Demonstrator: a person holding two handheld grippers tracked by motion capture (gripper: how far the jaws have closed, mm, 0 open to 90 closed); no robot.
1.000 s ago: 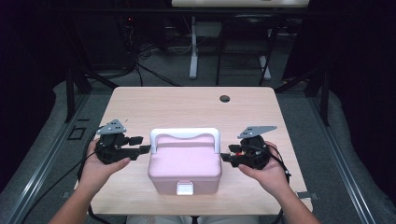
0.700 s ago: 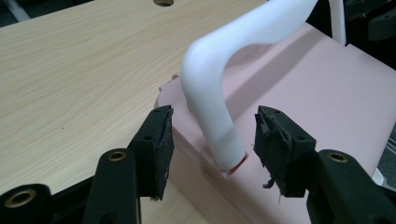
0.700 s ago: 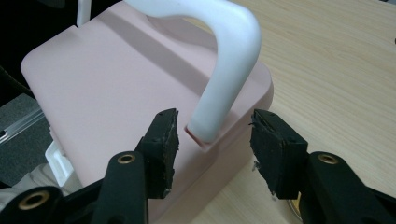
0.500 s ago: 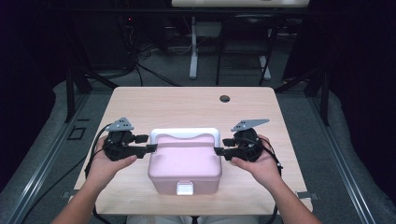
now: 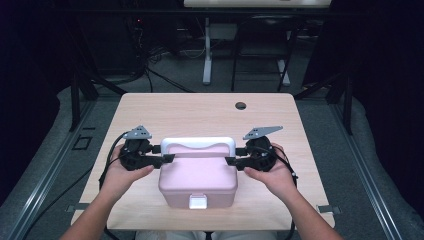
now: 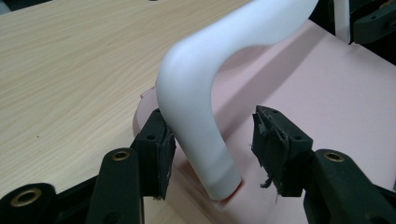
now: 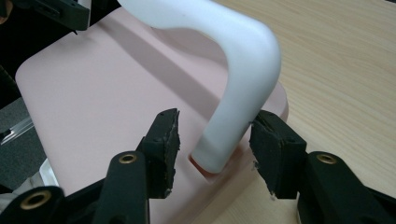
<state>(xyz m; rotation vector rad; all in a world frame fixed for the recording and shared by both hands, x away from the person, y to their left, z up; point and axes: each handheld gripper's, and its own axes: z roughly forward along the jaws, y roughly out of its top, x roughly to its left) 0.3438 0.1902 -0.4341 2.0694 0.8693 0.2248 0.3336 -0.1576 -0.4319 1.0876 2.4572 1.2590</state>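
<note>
While straddling both handle posts: pink box [image 5: 198,176] mid-table [image 5: 200,107], white handle [image 5: 198,143] upright.
Left gripper [image 6: 212,144] and right gripper [image 7: 215,140] jaws apart, nothing gripped; close evenly, low on posts.

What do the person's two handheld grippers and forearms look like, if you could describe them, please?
Both the left gripper and the right gripper are black, two-jawed, with worn dark pads, brass-coloured pivot rivets, a grey three-cornered plate on top and a trailing black cable. The forearms are bare, no sleeves.
</note>
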